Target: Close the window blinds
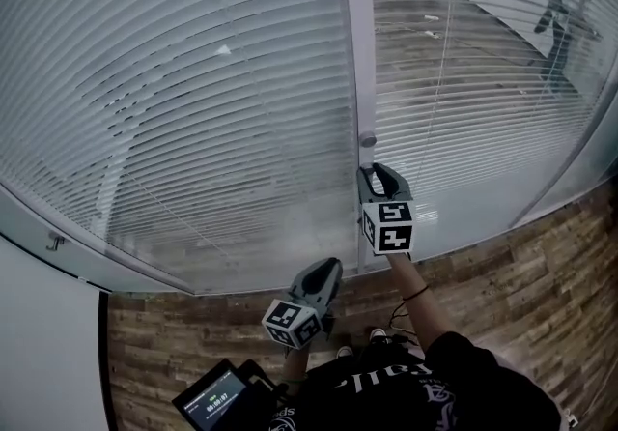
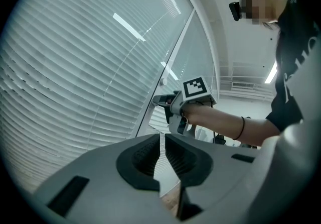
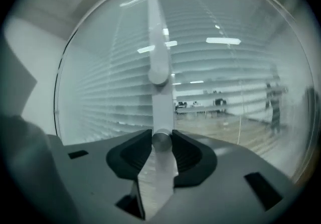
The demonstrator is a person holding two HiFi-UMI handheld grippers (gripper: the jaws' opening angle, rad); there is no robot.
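Note:
Two slatted blinds hang behind glass, the left blind [image 1: 193,100] and the right blind [image 1: 483,81], split by a white frame post [image 1: 355,52]. The right blind's slats stand apart and show the room beyond. The post carries two round knobs: an upper knob [image 1: 367,140] [image 3: 158,75] and a lower knob [image 3: 161,140]. My right gripper [image 1: 379,171] [image 3: 161,142] is shut on the lower knob, both pads against it; in the head view the gripper hides that knob. My left gripper [image 1: 323,274] [image 2: 161,155] hangs lower and left, off the glass, shut on nothing.
A wood-plank floor [image 1: 193,332] runs below the window sill. A white wall [image 1: 39,342] closes the left side. A tablet-like screen [image 1: 217,400] sits at the lower left. Beyond the right glass a person [image 1: 565,23] walks in the far room.

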